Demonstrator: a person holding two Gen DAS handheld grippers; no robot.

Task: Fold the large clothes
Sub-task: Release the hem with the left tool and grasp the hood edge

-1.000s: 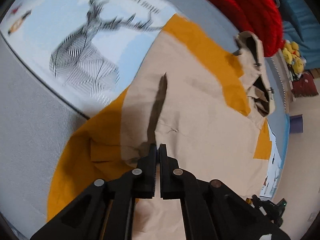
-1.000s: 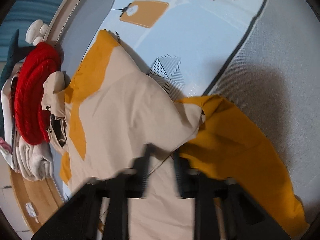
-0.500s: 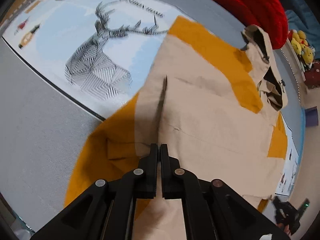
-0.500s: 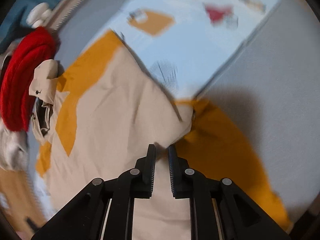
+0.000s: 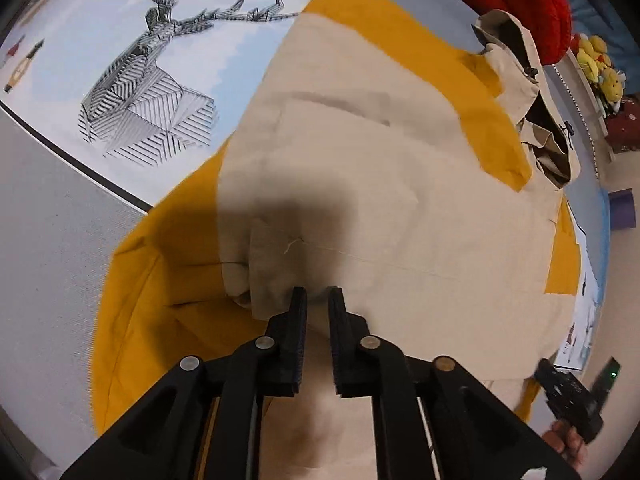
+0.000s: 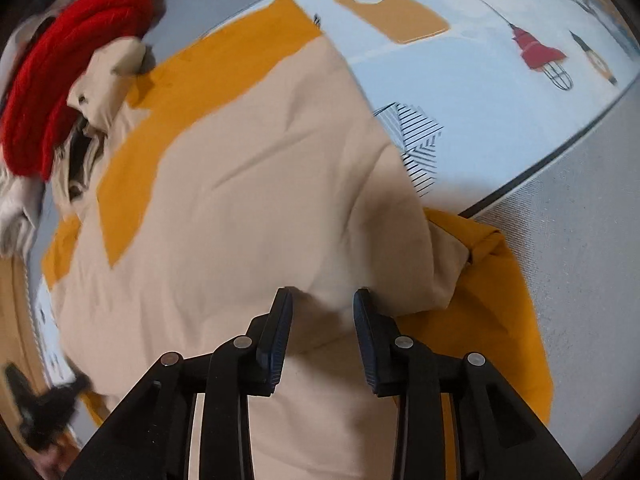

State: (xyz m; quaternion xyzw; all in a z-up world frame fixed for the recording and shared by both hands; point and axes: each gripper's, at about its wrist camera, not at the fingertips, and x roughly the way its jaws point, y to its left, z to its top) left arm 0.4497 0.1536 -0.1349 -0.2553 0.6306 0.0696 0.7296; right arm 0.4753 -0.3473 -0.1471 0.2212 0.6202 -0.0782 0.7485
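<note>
Left gripper [image 5: 317,300] points down and fwd over the jacket [image 5: 360,168], tilted toward its hood [image 5: 532,92]. Its 2 fingers stand a little apart w/ a narrow gap; beige cloth shows through the gap, nothing pinched. The tips sit just at a bunched beige fold of the jacket, w/ the gripper's shadow dark on the cloth right ahead.

Right gripper [image 6: 322,304] also angles down over the jacket [image 6: 248,200], fingers clearly wider apart, not clamped on anything. Beige fabric lies between and below the tips; touching or just above, can't tell.

Jacket is beige w/ yellow panels, spread flat on the mat [image 5: 192,60] w/ deer print, hood at the far end from both grippers. A yellow sleeve [image 5: 140,300] spills off the jacket's side onto grey floor [image 5: 48,240], beside the left gripper; another yellow part [image 6: 508,320] lies beside the right gripper. Red knit [image 6: 60,80] sits just beyond the hood, touching it in the right view.
</note>
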